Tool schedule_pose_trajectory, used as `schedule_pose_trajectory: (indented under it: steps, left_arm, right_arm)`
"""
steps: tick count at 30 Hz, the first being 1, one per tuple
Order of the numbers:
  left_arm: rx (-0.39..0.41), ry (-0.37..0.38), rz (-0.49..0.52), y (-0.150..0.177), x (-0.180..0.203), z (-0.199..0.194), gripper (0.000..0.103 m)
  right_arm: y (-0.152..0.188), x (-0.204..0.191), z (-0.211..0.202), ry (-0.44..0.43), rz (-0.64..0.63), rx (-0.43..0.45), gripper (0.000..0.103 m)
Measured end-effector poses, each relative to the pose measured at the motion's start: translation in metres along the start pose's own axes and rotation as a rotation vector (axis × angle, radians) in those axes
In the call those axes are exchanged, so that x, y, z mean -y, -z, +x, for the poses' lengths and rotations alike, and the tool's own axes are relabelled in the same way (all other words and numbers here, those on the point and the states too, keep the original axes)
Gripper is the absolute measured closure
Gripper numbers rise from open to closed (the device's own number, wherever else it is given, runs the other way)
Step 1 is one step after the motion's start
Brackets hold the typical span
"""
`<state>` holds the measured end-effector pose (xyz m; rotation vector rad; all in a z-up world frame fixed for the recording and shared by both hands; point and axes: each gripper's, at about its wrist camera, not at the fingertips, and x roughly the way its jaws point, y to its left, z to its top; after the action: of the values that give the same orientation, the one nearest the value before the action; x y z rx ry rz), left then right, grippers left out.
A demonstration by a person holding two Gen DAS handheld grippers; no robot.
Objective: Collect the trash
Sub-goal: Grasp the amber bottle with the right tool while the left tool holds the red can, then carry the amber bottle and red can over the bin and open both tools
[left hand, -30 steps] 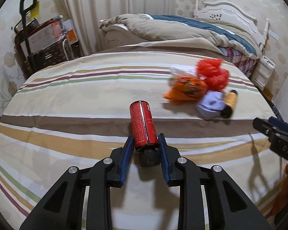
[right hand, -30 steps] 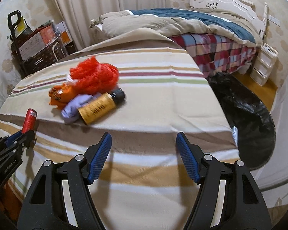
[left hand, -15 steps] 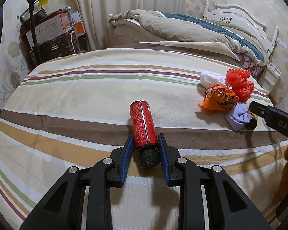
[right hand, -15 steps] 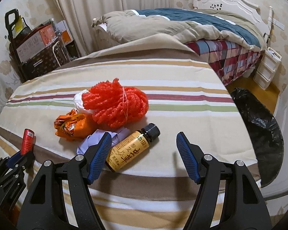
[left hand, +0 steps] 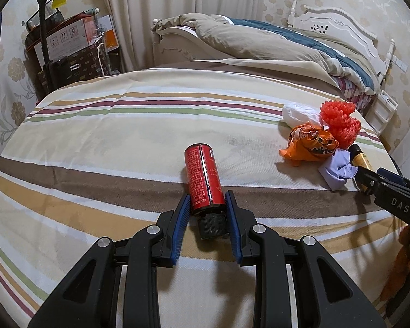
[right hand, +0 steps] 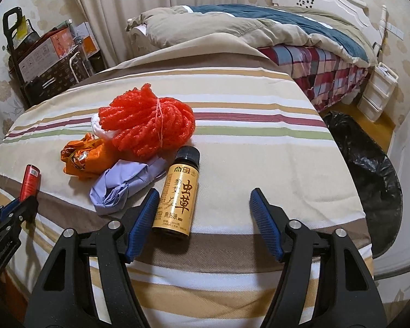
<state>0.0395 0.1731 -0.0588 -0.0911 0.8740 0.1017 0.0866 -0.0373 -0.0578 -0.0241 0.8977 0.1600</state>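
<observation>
My left gripper (left hand: 207, 203) is shut on a red bottle with a black cap (left hand: 203, 176), held near its cap end over the striped bedspread (left hand: 123, 136); the bottle also shows in the right wrist view (right hand: 30, 181). My right gripper (right hand: 205, 201) is open and empty, its left finger beside the base of a yellow bottle with a black cap (right hand: 179, 199) that lies between the jaws. Behind it lie a lilac crumpled paper (right hand: 123, 183), an orange wrapper (right hand: 82, 158), a red foam net (right hand: 147, 125) and a white wad (left hand: 300, 113).
A black trash bag (right hand: 369, 169) stands open on the floor right of the bed. A second bed with a beige and blue quilt (right hand: 259, 30) is behind. Boxes and a cart (left hand: 65, 46) stand at the back left. White drawers (right hand: 377, 93) sit at the right.
My right gripper has moved left and forward to the trash pile, so the yellow bottle now lies between its open jaws. My left gripper still holds the red bottle and has turned left.
</observation>
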Motion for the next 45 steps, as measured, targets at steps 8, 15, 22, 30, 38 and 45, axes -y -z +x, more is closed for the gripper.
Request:
schedule_pose_trajectory:
  steps: [8,15,22,30,38,45]
  left_arm:
    - [0.000,-0.008,0.014,-0.002,0.005,0.002,0.074]
    - [0.001,-0.007,0.028,-0.002,0.013,0.001,0.074]
    - [0.002,0.003,0.041,0.000,0.022,-0.001,0.074]
    - [0.008,0.028,0.059,0.007,0.040,-0.008,0.074]
    - [0.021,0.058,0.083,0.015,0.066,-0.018,0.074]
    - [0.038,0.077,0.115,0.022,0.087,-0.025,0.074]
  right_arm:
    - [0.003,-0.010,-0.002,0.005,-0.064,0.008,0.075]
    - [0.009,-0.006,-0.008,-0.006,-0.073,0.012,0.080]
    - [0.017,0.002,-0.015,-0.008,-0.067,0.014,0.080]
    - [0.029,0.016,-0.026,-0.012,-0.046,0.022,0.080]
    - [0.040,0.030,-0.039,-0.015,-0.026,0.043,0.080]
    - [0.049,0.045,-0.050,-0.017,-0.002,0.061,0.080]
